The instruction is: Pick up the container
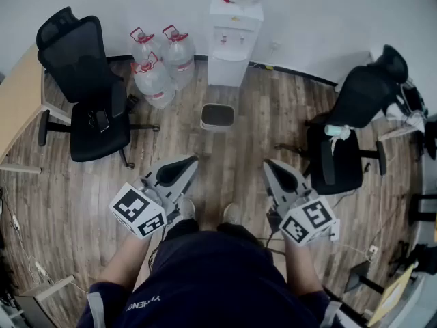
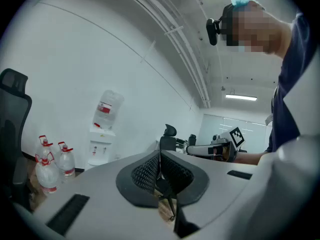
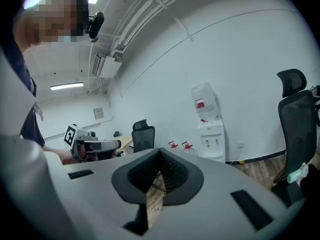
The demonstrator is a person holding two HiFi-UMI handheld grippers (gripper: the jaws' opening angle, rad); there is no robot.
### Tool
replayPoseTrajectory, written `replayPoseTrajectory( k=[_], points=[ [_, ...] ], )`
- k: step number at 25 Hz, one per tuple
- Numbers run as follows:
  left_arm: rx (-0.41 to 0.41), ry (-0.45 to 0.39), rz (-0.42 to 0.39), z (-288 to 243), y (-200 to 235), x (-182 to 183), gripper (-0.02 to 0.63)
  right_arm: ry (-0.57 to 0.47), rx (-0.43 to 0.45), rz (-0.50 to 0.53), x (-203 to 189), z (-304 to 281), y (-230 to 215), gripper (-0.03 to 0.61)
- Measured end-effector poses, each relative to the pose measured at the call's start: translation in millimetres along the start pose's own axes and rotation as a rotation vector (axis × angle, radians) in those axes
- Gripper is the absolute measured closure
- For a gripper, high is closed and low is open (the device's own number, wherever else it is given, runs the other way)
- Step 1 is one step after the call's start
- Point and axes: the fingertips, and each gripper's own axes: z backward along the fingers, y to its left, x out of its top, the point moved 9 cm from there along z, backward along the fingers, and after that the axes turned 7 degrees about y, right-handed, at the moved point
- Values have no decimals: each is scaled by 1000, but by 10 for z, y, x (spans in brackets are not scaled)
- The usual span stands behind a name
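The container (image 1: 218, 117), a small square bin with a pale rim and dark inside, stands on the wooden floor in front of the water dispenser (image 1: 233, 38). My left gripper (image 1: 192, 162) is held at waist height, well short of the bin, its jaws shut with nothing between them. My right gripper (image 1: 268, 163) is held level with it on the other side, also shut and empty. In the left gripper view the closed jaws (image 2: 159, 156) point toward the dispenser (image 2: 101, 145). In the right gripper view the closed jaws (image 3: 159, 154) point the same way; the bin is hidden in both.
Several large water bottles (image 1: 158, 65) sit left of the dispenser. A black office chair (image 1: 90, 91) stands at the left by a desk (image 1: 18, 100), another chair (image 1: 348, 132) at the right. My shoes (image 1: 209, 212) are on the floor between the grippers.
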Motion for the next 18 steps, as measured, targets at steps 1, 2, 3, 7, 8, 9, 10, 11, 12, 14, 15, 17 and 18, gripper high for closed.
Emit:
replayPoseTrajectory(
  k=[1, 2, 3, 7, 8, 9, 10, 11, 12, 14, 15, 17, 18],
  points=[
    [1, 0, 0, -26, -12, -4, 588, -1, 2, 1, -2, 8, -25, 566],
    [2, 0, -1, -52, -26, -7, 588, -3, 4, 2, -3, 17, -50, 567],
    [3, 0, -2, -78, -45, -9, 588, -4, 6, 3, -3, 31, -75, 567],
    [14, -3, -9, -179, -188, -16, 588, -12, 18, 11, -5, 156, -180, 568],
    [19, -5, -12, -200, -235, -21, 588, -14, 22, 14, -15, 199, -208, 567],
    [25, -8, -15, -222, -286, -29, 588, -15, 27, 16, -27, 246, -238, 566],
    [31, -11, -16, -246, -343, -38, 588, -16, 33, 17, -38, 298, -272, 567],
    [38, -15, -16, -272, -404, -51, 588, -18, 40, 15, -45, 352, -310, 566],
    [45, -19, -16, -301, -466, -65, 588, -20, 48, 12, -49, 405, -351, 566],
    [61, -27, -15, -362, -586, -96, 588, -20, 66, 6, -63, 501, -440, 566],
    [70, -31, -14, -391, -639, -115, 588, -16, 75, 6, -77, 542, -485, 566],
    [87, -33, -6, -439, -727, -162, 588, -4, 91, 5, -114, 605, -570, 566],
    [95, -31, 0, -456, -762, -189, 588, 3, 97, 3, -135, 626, -612, 566]
  ],
)
